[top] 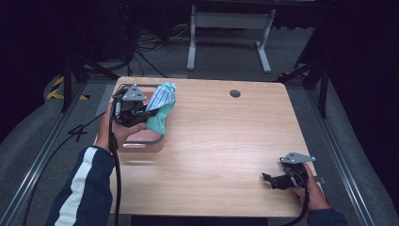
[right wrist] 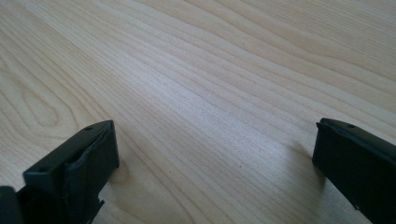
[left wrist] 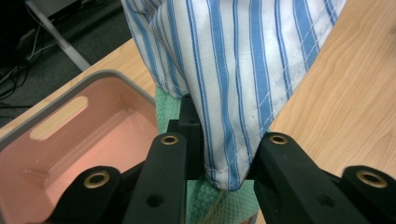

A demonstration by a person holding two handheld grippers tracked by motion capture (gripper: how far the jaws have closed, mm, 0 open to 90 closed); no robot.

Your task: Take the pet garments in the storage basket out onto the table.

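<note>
My left gripper (top: 149, 113) is shut on a blue-and-white striped cloth (top: 162, 94) at the table's far left. The cloth hangs bunched above a pink bin (top: 141, 141). A green cloth (top: 159, 120) hangs with it, under the striped one. In the left gripper view the striped cloth (left wrist: 233, 70) is pinched between the black jaws, the green cloth (left wrist: 205, 200) shows below them, and the pink bin (left wrist: 84, 140) lies open to the left. My right gripper (top: 267, 178) rests low at the table's near right, open, with bare wood (right wrist: 210, 116) between its jaws.
The wooden table (top: 226, 141) has a round cable hole (top: 235, 93) near its far edge. A white stand (top: 230, 28) and cables lie on the floor beyond. Metal rails run along both sides of the table.
</note>
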